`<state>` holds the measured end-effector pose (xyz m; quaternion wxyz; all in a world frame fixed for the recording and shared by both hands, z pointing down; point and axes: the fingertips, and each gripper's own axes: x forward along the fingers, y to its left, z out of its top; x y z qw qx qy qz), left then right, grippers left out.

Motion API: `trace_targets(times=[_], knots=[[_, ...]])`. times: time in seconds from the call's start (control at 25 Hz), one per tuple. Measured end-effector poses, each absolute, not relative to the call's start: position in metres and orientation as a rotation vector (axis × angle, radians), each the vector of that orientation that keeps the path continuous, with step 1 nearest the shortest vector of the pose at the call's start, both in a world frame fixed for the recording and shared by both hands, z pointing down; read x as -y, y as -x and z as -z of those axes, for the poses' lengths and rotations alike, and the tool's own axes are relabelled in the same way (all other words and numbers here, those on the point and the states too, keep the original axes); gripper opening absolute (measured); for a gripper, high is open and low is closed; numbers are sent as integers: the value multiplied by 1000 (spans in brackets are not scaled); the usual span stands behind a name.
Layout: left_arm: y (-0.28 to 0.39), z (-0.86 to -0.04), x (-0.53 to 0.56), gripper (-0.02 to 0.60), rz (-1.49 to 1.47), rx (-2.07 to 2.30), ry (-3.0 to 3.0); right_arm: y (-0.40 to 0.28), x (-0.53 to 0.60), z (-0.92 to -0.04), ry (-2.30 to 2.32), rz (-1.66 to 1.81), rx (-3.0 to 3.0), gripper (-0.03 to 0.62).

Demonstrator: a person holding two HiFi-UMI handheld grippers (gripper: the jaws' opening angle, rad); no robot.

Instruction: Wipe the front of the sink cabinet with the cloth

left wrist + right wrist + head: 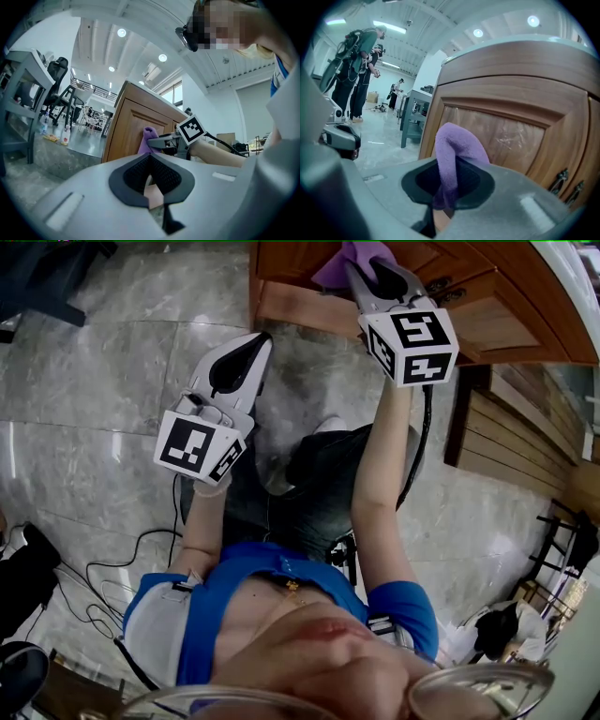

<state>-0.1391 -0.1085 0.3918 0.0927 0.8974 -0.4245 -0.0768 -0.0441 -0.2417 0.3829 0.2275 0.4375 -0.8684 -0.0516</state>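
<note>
The wooden sink cabinet point(487, 310) runs along the top of the head view. My right gripper point(364, 266) is shut on a purple cloth point(349, 257) and holds it against the cabinet's door near its left corner. In the right gripper view the cloth point(454, 150) sticks up from between the jaws in front of the panelled door point(511, 131). My left gripper point(260, 339) hangs lower left, away from the cabinet, shut with nothing in it. From the left gripper view I see the cabinet point(133, 126), the cloth point(146, 139) and the right gripper point(161, 139) ahead.
Two metal door handles point(562, 180) sit at the right of the door. The person's knees and a shoe point(323, 460) are on the grey marble floor point(103, 381) below the cabinet. Cables point(122, 568) trail at the left. Wooden slats point(520, 442) stand at the right.
</note>
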Motion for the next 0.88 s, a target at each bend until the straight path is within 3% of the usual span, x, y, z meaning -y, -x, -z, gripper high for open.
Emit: trace_targets(times=[0.88], knots=[[165, -392, 99, 0, 216, 1381, -2613, 136, 244, -390, -965, 219, 2521, 54]])
